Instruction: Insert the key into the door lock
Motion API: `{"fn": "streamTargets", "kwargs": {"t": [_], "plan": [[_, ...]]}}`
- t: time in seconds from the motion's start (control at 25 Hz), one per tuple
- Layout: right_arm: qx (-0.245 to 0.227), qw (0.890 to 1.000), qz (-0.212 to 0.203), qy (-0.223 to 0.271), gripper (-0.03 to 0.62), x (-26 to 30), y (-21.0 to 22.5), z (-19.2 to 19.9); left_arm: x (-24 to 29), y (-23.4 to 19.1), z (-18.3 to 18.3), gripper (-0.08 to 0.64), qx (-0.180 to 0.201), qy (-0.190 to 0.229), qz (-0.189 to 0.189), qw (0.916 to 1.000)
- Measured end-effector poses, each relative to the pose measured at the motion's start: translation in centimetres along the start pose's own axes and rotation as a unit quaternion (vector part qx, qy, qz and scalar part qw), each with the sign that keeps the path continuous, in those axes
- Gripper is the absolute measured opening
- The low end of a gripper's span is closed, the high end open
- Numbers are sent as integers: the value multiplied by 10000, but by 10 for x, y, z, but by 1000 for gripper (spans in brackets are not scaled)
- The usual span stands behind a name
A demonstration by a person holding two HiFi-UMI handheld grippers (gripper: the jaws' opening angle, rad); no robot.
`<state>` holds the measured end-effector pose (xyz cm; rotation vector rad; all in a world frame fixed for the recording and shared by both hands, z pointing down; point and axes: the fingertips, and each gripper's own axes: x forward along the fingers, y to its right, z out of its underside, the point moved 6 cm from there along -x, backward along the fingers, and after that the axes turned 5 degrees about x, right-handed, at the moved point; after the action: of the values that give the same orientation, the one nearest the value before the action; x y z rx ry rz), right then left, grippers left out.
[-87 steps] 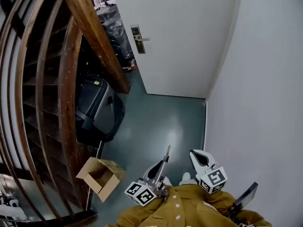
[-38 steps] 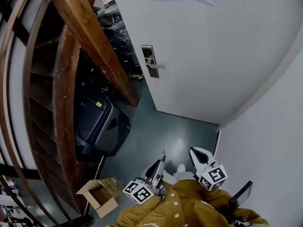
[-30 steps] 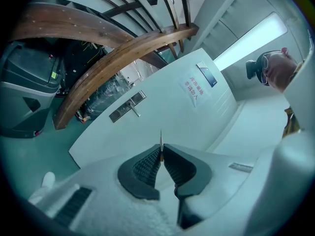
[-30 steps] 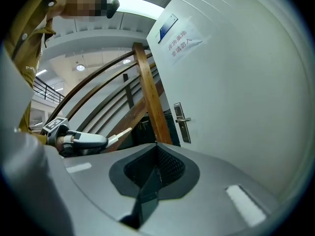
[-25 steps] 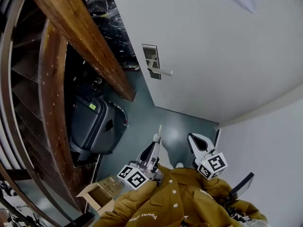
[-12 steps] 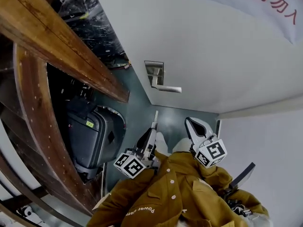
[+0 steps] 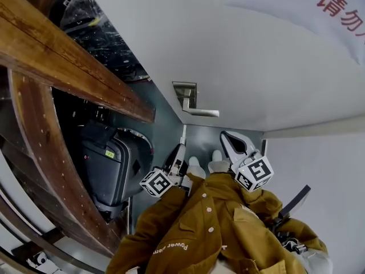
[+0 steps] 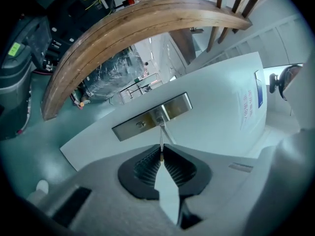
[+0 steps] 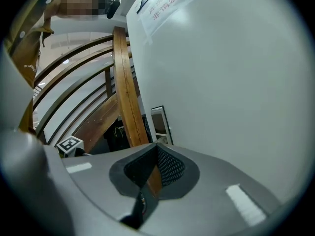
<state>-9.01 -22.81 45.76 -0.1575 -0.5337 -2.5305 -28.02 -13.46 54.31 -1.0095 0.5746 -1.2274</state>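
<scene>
Since half a second ago both grippers have moved closer to the door, and the key's tip now stands just under the lever handle instead of well below it.

At the far left the wooden stair stringer point(image 7: 68, 61) slants across, with a black suitcase point(image 7: 111, 158) on the floor under it. They hem in the left side, and only a narrow strip of grey-green floor point(image 7: 199, 140) lies between the suitcase and the door.

The left gripper point(image 7: 181, 148) has its jaws pressed together on the key point(image 7: 183, 133), whose thin blade sticks straight out past the tips toward the door. In the left gripper view the key point(image 8: 161, 140) points at the metal lock plate point(image 8: 152, 117), in line with the root of the lever handle point(image 8: 165, 131). The small round lock cylinder point(image 8: 141, 124) sits on the plate beside that root, off the blade's line. The tip is near the plate but clear of it.

In the head view the lock plate point(image 7: 185, 94) sits at the edge of the white door point(image 7: 245, 56), and the lever handle point(image 7: 201, 112) juts rightward over both grippers.

The right gripper point(image 7: 223, 135) hovers beside the left one, jaws fully together with nothing between them. The white wall point(image 7: 325, 158) bounds the right side close by.
</scene>
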Motion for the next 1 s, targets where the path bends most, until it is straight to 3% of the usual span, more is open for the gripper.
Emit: {"fn": "streamTargets", "kwargs": {"t": [0.2,0.32,0.44,0.8,1.0], "plan": [[-14,10000,-21,66,6,1,10,-7,36,-24,8,25,-571,-223,-59,9981],[0,10000,-7,91,6,-2,15,-9,49,-35,4,25,-649,-255,-175,9974],[26,9999,31,116,6,-6,20,-9,63,-41,1,25,-992,-189,-53,9949],[52,9999,42,119,6,-14,26,-10,93,-32,-19,25,-1415,0,257,9896],[66,9999,64,128,6,-15,29,-11,101,-34,-19,25,-1434,-28,209,9894]]}}
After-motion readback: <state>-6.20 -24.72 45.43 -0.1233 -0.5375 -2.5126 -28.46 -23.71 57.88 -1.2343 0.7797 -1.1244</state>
